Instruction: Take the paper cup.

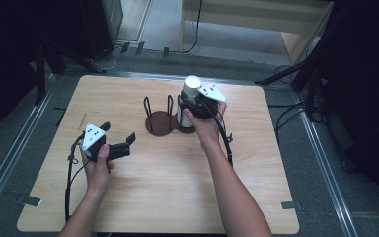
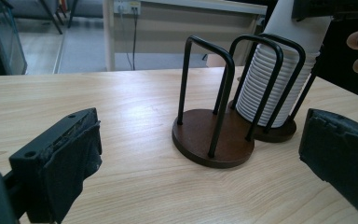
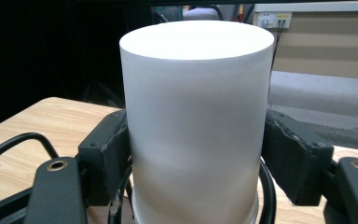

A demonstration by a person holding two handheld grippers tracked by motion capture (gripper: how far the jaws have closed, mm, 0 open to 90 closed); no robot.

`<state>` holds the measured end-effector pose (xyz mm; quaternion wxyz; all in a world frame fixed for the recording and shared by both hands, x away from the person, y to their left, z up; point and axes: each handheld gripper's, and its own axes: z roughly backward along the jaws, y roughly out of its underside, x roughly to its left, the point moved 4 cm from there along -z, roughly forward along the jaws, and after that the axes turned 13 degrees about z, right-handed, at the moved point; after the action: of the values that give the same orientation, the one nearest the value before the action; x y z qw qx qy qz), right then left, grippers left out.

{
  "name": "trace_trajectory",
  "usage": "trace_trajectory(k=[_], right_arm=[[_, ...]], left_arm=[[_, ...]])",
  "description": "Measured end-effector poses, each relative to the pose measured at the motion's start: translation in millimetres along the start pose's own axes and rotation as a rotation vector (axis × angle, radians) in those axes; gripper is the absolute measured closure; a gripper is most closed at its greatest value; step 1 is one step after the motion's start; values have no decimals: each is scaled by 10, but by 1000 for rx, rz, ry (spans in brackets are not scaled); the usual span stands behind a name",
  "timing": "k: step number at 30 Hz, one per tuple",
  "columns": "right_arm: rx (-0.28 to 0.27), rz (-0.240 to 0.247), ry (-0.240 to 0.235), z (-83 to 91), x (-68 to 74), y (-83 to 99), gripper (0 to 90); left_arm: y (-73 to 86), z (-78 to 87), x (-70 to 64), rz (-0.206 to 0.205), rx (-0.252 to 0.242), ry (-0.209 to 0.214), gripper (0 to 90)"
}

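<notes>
A stack of upturned white paper cups (image 1: 191, 91) stands in the right ring of a brown two-base holder with black wire loops (image 1: 159, 122). My right gripper (image 1: 189, 106) is shut on the top cup (image 3: 196, 107), one pad on each side of its wall. The left ring (image 2: 212, 137) is empty, and the ribbed cup rims (image 2: 265, 88) show behind its wires. My left gripper (image 1: 118, 132) hovers low at the table's left, jaws open and pointing at the holder, nothing between its pads (image 2: 74, 154).
The wooden table (image 1: 177, 187) has bare surface in front of and left of the holder. Cables trail from both grippers toward the near edge. Black stands and cables (image 1: 296, 74) sit on the floor beyond the far right corner.
</notes>
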<state>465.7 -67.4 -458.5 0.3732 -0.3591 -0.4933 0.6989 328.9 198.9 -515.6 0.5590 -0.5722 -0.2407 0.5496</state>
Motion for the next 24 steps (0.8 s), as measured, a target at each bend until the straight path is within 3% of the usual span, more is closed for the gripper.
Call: trace_trajectory(k=[3,5,8,11,15,24], right_arm=[[-4,11,-6,-7,10,6,265],[33,-2,0,-73,22,51,195],[49,-20,-7,-131,17,105,187],[32,-44,-7,-148,25,107,237],[19,-4,15,-147,54,83,253],[-21,5,25,-97,48,2,274]], left_arm=[[1,2,7,2,0,0,0],[2,7,4,6,0,3,0],[0,17,5,5,-1,6,0],[-1,26,19,8,0,2,0],[3,27,36,11,0,-1,0],[-1,38,27,24,-5,6,0]])
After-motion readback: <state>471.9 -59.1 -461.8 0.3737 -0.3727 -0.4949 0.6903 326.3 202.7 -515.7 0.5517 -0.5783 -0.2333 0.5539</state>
